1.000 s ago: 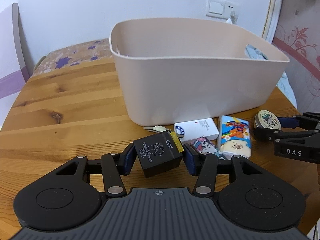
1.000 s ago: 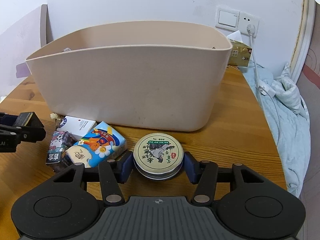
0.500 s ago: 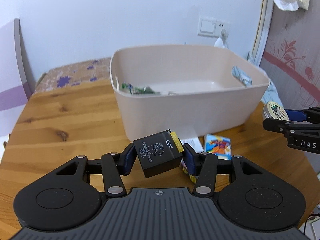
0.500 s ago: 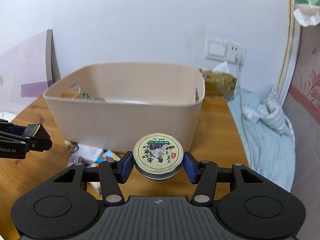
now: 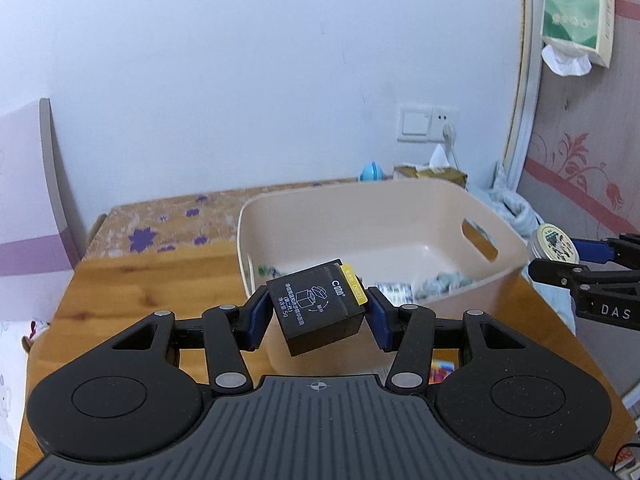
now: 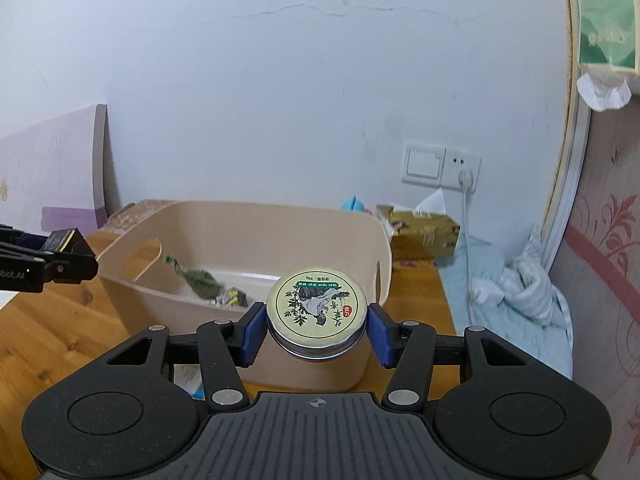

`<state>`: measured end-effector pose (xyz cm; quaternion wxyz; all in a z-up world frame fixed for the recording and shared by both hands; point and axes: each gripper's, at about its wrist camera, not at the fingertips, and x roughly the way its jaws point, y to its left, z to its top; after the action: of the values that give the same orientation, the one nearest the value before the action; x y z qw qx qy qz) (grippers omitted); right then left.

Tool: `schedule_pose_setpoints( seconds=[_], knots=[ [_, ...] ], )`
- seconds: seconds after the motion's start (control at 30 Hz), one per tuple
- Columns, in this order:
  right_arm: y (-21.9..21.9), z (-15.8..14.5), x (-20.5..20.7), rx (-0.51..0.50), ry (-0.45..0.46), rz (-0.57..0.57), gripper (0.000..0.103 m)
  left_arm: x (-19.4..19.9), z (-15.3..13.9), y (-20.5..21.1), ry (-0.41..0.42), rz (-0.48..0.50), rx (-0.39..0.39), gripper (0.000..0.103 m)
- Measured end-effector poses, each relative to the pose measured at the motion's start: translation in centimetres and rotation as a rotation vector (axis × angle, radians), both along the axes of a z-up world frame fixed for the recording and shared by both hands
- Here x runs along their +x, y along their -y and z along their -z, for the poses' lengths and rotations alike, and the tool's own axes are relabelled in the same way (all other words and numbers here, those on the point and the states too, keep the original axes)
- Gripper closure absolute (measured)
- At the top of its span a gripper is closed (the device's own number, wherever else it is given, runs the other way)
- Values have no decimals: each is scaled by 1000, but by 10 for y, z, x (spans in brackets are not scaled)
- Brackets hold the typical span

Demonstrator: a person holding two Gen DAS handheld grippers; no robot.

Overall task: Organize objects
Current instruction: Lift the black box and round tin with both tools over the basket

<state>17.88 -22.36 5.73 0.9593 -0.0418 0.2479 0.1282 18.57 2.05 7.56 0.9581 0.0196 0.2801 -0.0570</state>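
Note:
My left gripper (image 5: 316, 316) is shut on a small black box (image 5: 316, 310) with a yellow tab, held in the air in front of the beige bin (image 5: 440, 200). My right gripper (image 6: 316, 326) is shut on a round tin (image 6: 316, 306) with a leaf-pattern lid, held above the bin's near wall (image 6: 248, 220). The tin also shows at the right of the left wrist view (image 5: 554, 242). The black box shows at the left of the right wrist view (image 6: 66, 240). The bin holds green packets (image 6: 198, 278) and other small items.
The bin stands on a wooden table (image 5: 132, 292). A colourful packet (image 5: 442, 370) and a white box (image 6: 186, 378) lie on the table by the bin's near wall. A tissue box (image 6: 424, 232) and cloth (image 6: 520, 284) sit to the right.
Both grippers have risen from table level with their objects, the box and the tin, and now look down into the bin from higher up.

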Motion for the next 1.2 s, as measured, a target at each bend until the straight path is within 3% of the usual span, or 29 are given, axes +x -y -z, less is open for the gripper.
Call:
schedule_pose_setpoints(
  seconds=[0.43,0.83,1.2],
  knots=[
    [-1,-24,37,-29,33,-4,52,60,3,9,-30,-19,24,51],
    [-20,-7,83,-69,-54,-49,52,110,32,33,-127,31,100,51],
    [-41,16,108,-129,-142,-80,52,137,58,45,-267,85,131,51]
  ],
)
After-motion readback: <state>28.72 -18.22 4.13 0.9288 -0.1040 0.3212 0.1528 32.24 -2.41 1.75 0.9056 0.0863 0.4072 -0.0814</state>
